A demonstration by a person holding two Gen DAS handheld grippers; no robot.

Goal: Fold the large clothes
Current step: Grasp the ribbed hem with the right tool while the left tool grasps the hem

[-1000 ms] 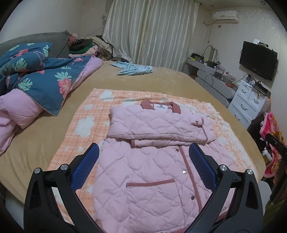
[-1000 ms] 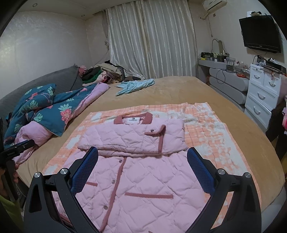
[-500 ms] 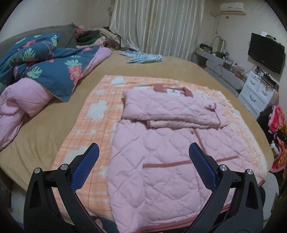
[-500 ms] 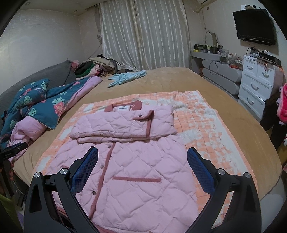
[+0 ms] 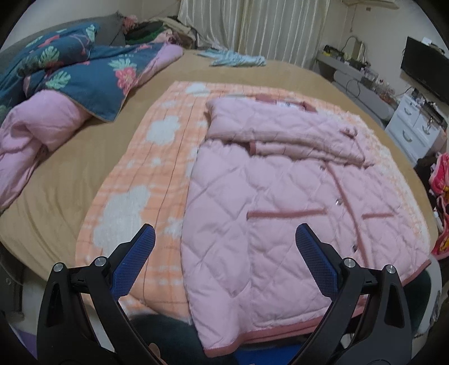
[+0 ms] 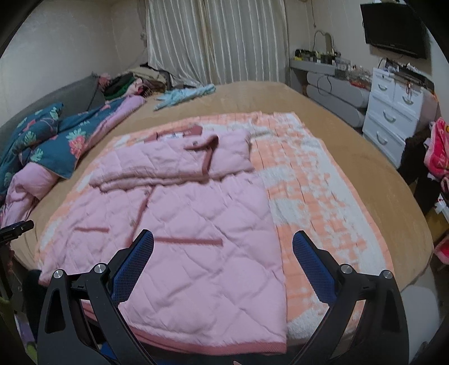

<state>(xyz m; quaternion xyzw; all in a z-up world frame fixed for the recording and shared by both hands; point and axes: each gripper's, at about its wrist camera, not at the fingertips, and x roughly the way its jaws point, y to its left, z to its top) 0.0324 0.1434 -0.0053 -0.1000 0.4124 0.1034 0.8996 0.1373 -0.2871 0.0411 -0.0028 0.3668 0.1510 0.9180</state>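
Observation:
A pink quilted jacket (image 5: pixel 269 202) lies flat on an orange-and-white checked blanket (image 5: pixel 146 179) on the bed. Its sleeves are folded across the chest below the collar. Its hem hangs at the bed's near edge. My left gripper (image 5: pixel 224 238) is open and empty, above the jacket's lower left corner. In the right wrist view the jacket (image 6: pixel 179 224) fills the centre and my right gripper (image 6: pixel 223 241) is open and empty, above the lower right part of the jacket near its right edge. The blanket (image 6: pixel 314 202) extends to the right.
A blue floral duvet with pink lining (image 5: pixel 64 84) is heaped at the left of the tan bed (image 5: pixel 50 196). A light blue garment (image 5: pixel 238 59) lies at the far end. A white drawer unit (image 6: pixel 393 112) and a wall TV (image 6: pixel 393 25) stand to the right.
Both grippers have dropped lower and closer to the jacket's hem. The left has shifted toward the lower left corner, the right toward the lower right edge. The jacket has not moved.

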